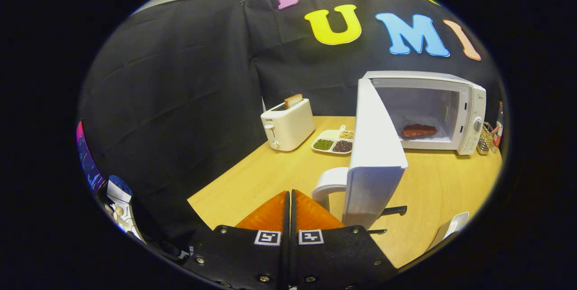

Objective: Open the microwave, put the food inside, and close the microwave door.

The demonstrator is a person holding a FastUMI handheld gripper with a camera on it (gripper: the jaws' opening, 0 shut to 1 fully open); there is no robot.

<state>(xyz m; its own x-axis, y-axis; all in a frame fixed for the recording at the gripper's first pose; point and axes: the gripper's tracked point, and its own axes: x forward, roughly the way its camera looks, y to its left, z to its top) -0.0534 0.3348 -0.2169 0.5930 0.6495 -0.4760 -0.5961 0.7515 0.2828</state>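
The tool (289, 200) hangs level over the worktop's (270, 172) near edge, its fingers pressed together on nothing. At one o'clock, just ahead, the microwave door (374, 154) stands swung wide, a white cup (329, 186) beside it. Beyond, the food (419, 131) lies inside the microwave (444, 109). At twelve o'clock sit a sectioned tray (334, 141) and a toaster (287, 125).
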